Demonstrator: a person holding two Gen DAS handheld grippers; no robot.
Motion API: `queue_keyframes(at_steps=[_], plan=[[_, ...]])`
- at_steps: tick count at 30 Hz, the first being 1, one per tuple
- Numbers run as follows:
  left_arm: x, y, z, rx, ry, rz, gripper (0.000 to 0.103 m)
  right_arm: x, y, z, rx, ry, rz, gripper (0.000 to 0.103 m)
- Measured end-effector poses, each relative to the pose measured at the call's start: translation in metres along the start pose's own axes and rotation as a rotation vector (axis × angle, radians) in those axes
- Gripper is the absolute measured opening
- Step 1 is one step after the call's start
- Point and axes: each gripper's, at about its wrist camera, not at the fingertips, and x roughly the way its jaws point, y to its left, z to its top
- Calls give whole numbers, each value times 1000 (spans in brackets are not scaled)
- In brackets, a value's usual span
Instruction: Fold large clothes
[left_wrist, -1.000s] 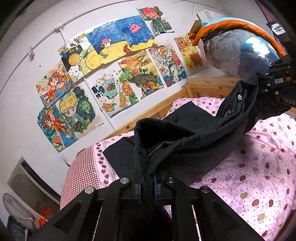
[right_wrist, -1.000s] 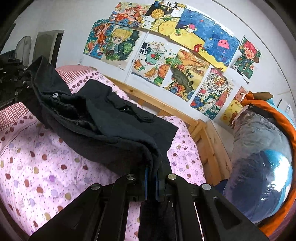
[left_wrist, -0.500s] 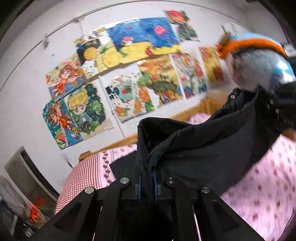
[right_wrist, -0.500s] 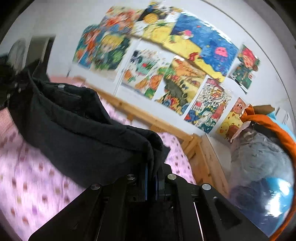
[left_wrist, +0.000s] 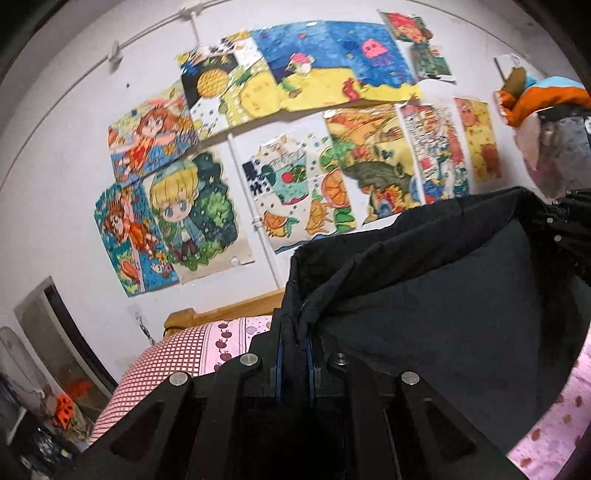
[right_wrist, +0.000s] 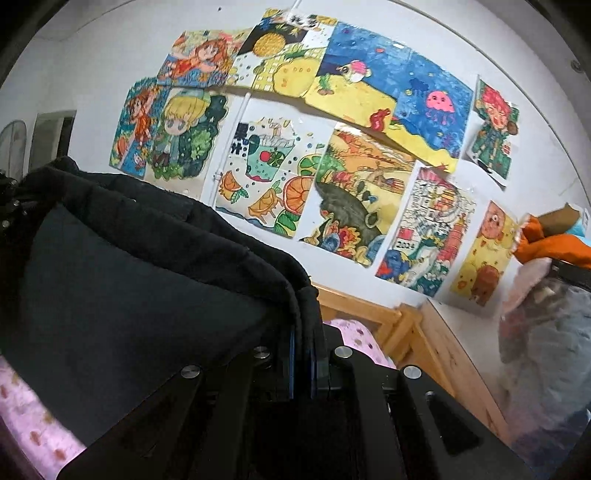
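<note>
Holding a dark garment (left_wrist: 443, 295) stretched between both tools, raised above the bed (left_wrist: 546, 435). Left gripper (left_wrist: 294, 350): blue pads pressed together on a bunched edge of the cloth, fabric wedged right between them. Right gripper (right_wrist: 303, 354): same, pads pinched on the opposite end of the same dark garment (right_wrist: 129, 280), a thick rolled hem folding over the fingertips.

From the left wrist view the cloth runs from the pads up and to the right, top edge sagging a bit, and ends at the other tool at the right frame edge (left_wrist: 569, 229). From the right wrist view it runs up and to the left to the other tool at the far left (right_wrist: 11, 206). Lower part of the cloth hangs as a flat dark panel; whether its bottom touches the sheet I can't tell, the tool bodies block that area.

Bed: pink sheet with small spots, visible low on the right in the left view and low on the left in the right view (right_wrist: 33, 432). Red-and-white checked pillow (left_wrist: 166, 365) at the head end, next to the wooden bed frame (left_wrist: 229, 310). Frame also shows in the right view (right_wrist: 369, 306).

Wall behind is covered with colourful drawings (left_wrist: 332, 92), (right_wrist: 369, 103). Bulky bundle with orange fabric on top (right_wrist: 546, 332) sits at the right past the foot of the frame, also at the upper right in the left view (left_wrist: 543, 99).
</note>
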Motion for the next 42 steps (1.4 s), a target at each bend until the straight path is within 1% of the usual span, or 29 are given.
queue_keyframes(at_steps=[7,11,15,18,19,22,27,28,30,31,32,33,34,35,36,37,38,40,42], plan=[[58,4,-16,-26,59,28,9,75,33,-7,-20,11,2,5],[86,1,-26,13,84,54,9,106,49,-15,-14,28,12,5],[114,0,-31,20,121,36,9,134,61,-28,-19,56,16,5],[135,-5,-37,35,181,4,10,152,64,-40,0,85,26,5],[139,-5,-40,34,195,-6,12,157,63,-43,10,99,35,5],[148,-5,-48,30,210,-24,15,175,59,-55,53,150,101,6],[159,3,-50,-5,246,-60,19,194,50,-62,114,188,196,7],[160,6,-50,-18,248,-69,22,197,48,-64,124,198,215,7],[157,13,-51,-60,244,-78,32,200,45,-68,147,208,243,8],[156,17,-51,-79,243,-71,45,200,42,-70,164,207,256,9],[152,25,-51,-114,231,-64,66,198,38,-71,177,201,268,11],[143,33,-51,-161,197,-51,77,194,35,-72,192,187,278,13],[135,42,-52,-208,159,-38,92,188,30,-72,210,168,286,23],[125,51,-53,-259,118,-38,97,183,25,-72,222,148,293,48],[118,57,-53,-294,86,-51,97,174,19,-72,237,112,298,61],[111,63,-54,-327,61,-64,98,163,13,-71,251,61,305,70],[105,68,-53,-345,51,-61,98,156,8,-70,254,35,313,70],[94,71,-52,-363,34,-55,98,141,1,-67,242,16,324,70],[82,68,-51,-358,25,-90,99,130,-3,-67,228,12,327,70]])
